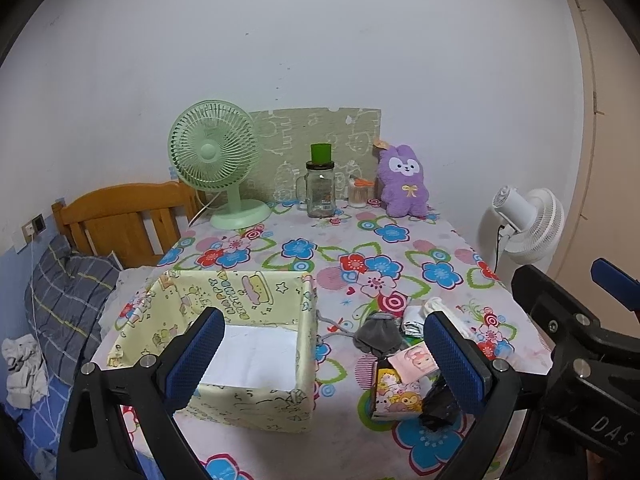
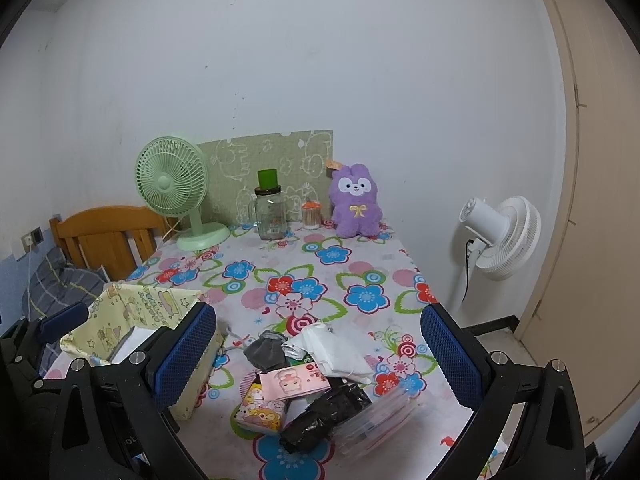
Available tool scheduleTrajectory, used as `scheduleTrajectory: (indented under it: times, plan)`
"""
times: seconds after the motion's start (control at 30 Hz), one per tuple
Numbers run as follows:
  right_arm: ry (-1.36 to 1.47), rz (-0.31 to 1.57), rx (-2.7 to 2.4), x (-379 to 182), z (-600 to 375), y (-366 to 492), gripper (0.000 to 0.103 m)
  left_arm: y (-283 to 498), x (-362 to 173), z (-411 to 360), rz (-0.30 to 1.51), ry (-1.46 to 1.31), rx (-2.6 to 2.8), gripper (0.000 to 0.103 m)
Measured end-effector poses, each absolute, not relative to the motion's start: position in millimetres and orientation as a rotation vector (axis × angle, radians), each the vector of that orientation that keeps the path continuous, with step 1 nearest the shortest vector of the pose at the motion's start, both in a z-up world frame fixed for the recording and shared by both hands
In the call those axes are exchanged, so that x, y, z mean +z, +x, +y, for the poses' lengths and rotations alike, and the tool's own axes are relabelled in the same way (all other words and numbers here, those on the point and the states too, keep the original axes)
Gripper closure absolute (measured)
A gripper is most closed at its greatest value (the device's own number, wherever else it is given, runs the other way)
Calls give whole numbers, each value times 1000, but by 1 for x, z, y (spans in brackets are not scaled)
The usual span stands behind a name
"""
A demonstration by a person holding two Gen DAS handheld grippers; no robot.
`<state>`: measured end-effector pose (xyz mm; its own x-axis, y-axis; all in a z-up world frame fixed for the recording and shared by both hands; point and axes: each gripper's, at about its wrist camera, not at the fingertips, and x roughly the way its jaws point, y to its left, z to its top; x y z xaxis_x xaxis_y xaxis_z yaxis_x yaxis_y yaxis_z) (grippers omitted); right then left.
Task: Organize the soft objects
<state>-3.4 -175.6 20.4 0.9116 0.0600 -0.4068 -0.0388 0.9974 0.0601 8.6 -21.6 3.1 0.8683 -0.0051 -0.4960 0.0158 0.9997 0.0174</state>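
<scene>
Both the left gripper [image 1: 320,354] and right gripper [image 2: 320,354] are hovering spread wide, gripping nothing. Only the right wrist view is showing clear plastic packets [image 2: 378,420] beneath its jaws; the left is facing the yellow fabric bin [image 1: 256,400], printed "HAPPY".

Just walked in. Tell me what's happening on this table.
A person holds two grippers above a flowered table, both open and holding nothing. The left gripper hovers by a yellow fabric box with a white bottom. The right gripper faces a pile: grey sock, white cloth, black bag. Nothing has been picked up yet.

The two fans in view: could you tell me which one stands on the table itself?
The green fan stands on the flowered table, at its far left corner. The white fan stands off the table's right side.
</scene>
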Motion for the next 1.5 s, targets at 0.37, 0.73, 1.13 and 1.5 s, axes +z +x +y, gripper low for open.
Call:
scheduleTrajectory:
  times: [0.37, 0.73, 1.13, 1.5]
  plan:
    - [46, 452, 49, 8, -188, 9, 4, 19, -12, -43, 551, 18, -50, 8]
    - [52, 526, 49, -20, -209, 33, 8, 38, -37, -72, 629, 37, -93, 12]
    - [59, 619, 96, -50, -217, 65, 12, 62, -64, -94, 724, 58, -110, 15]
    - [63, 715, 168, -75, -212, 96, 17, 83, -85, -102, 793, 80, -104, 16]
